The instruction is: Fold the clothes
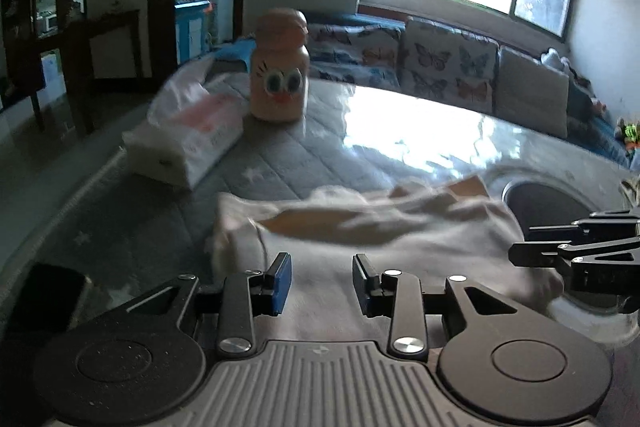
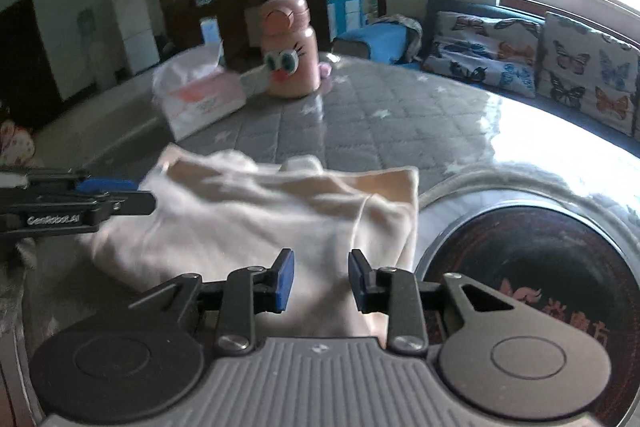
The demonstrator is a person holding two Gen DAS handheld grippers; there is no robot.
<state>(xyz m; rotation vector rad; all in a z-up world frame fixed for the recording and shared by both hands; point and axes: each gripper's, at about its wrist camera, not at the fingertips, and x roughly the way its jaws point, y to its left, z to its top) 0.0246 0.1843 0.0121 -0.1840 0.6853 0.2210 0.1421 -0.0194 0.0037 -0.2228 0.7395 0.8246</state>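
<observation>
A cream garment (image 1: pixel 360 227) lies folded and rumpled on the grey quilted table cover (image 1: pixel 280 155). It also shows in the right wrist view (image 2: pixel 256 215). My left gripper (image 1: pixel 322 283) is open and empty just above the garment's near part. My right gripper (image 2: pixel 321 281) is open and empty above the garment's near right part. The right gripper shows side-on at the right edge of the left wrist view (image 1: pixel 520 247). The left gripper shows side-on at the left edge of the right wrist view (image 2: pixel 132 193).
A peach jar with a cartoon face (image 1: pixel 280 67) and a tissue pack (image 1: pixel 188 139) stand at the table's far side. A dark round inset (image 2: pixel 532 291) lies right of the garment. A black phone (image 1: pixel 48 299) lies near left. A sofa with butterfly cushions (image 1: pixel 440 67) stands behind.
</observation>
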